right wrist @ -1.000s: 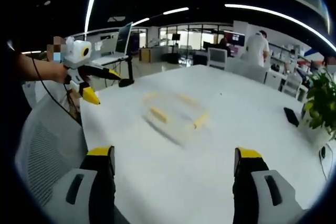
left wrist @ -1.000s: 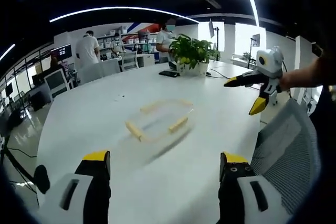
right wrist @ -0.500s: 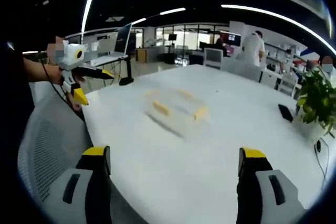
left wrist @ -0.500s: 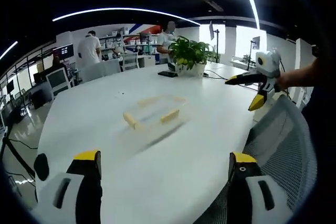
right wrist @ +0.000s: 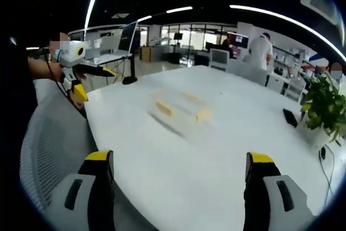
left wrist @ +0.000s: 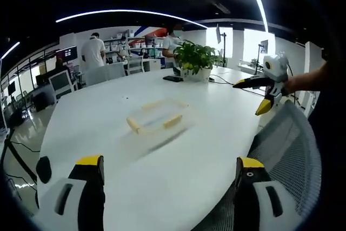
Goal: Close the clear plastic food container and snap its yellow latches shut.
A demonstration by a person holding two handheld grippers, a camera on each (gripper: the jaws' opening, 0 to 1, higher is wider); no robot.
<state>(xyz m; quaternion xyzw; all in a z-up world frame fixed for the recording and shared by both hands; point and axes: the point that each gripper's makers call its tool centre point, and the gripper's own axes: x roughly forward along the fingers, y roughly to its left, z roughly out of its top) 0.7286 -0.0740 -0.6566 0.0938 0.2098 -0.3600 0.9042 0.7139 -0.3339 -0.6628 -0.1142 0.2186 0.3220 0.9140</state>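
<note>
— What are your grippers doing?
— My left gripper [left wrist: 167, 190] and right gripper [right wrist: 181, 182] both have jaws spread wide, grasping nothing, near the table's edge.
— And the container?
— The clear container [left wrist: 157, 116] with yellow latches [left wrist: 173, 120] lies farther out on the white table [left wrist: 108, 112], apart from both; a mesh chair [left wrist: 281, 150] stands on my right.

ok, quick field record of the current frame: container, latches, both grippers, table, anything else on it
container: clear plastic food container lying on the table, apart from both grippers
latches: yellow latches on its sides; snapped or not, cannot tell
left gripper: jaws wide apart, empty, held back from the container
right gripper: jaws wide apart, empty, near the table edge
table: white table
other items: potted plant, dark phone
foreground: mesh chair
</note>
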